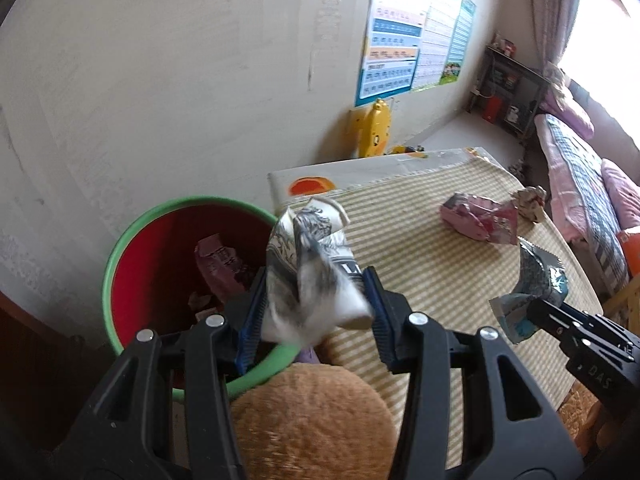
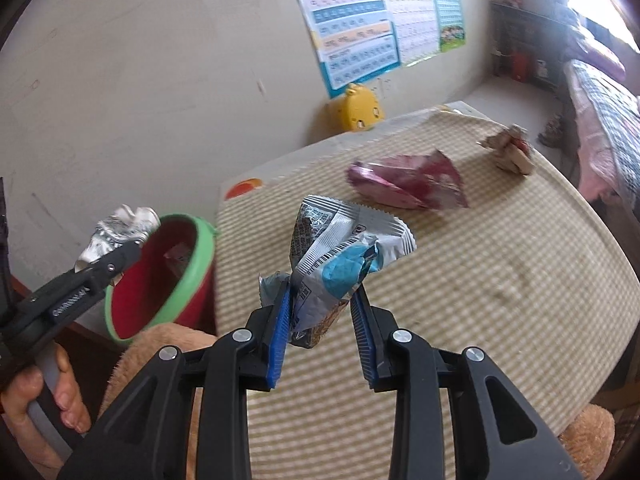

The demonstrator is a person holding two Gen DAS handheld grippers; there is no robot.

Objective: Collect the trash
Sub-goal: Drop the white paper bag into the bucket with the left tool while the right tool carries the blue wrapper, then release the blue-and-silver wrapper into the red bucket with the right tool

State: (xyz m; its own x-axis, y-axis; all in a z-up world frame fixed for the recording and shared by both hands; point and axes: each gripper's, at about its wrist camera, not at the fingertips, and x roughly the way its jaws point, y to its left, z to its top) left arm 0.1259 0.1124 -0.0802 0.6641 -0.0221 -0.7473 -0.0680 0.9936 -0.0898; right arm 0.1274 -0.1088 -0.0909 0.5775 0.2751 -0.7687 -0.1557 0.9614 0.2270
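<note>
My left gripper [image 1: 312, 308] is shut on a crumpled white and grey paper wad [image 1: 312, 268] and holds it at the right rim of the red bin with a green rim [image 1: 132, 232]. The bin holds a purple wrapper [image 1: 220, 264]. My right gripper [image 2: 320, 320] is shut on a silver and blue snack wrapper [image 2: 340, 252] above the striped table cloth [image 2: 480, 300]. A pink wrapper [image 2: 408, 184] and a brown crumpled wad [image 2: 510, 150] lie on the table farther back. The right gripper and its wrapper [image 1: 536, 280] also show in the left wrist view.
The bin [image 2: 168, 276] stands left of the table against a white wall. A yellow toy [image 2: 356, 108] sits behind the table. A furry brown cushion [image 1: 312, 420] is below my grippers. A bed [image 1: 580, 176] and a shelf [image 1: 508, 80] are at the right.
</note>
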